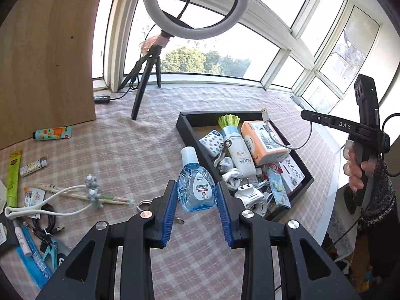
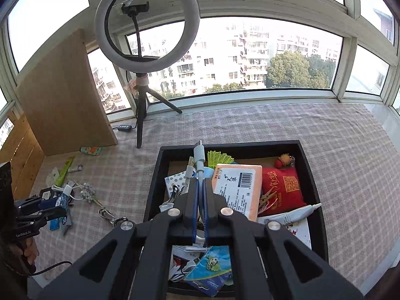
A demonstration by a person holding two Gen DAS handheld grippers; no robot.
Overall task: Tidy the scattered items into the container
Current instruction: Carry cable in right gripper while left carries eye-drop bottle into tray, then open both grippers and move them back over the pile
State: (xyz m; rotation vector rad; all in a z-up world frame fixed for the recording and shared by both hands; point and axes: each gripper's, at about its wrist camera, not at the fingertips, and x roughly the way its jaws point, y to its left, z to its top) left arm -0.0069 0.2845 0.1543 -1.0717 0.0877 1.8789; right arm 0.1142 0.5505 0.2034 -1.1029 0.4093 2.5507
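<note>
Two grippers are in use: the left gripper (image 1: pixel 197 195), at lower centre of its view, clamps a blue eye-drop bottle (image 1: pixel 196 187) between its blue pads, just left of the black tray (image 1: pixel 186 135). The right gripper (image 2: pixel 200 190), jaws nearly together, pinches a white USB cable (image 2: pixel 199 161) above the tray (image 2: pixel 310 175), mid-frame. Scattered items remain at lower left on the checked cloth (image 1: pixel 140 150).

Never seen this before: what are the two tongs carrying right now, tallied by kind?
Eye-drop bottle, in the left tongs: 1
White cable, in the right tongs: 1
Total: 2
</note>
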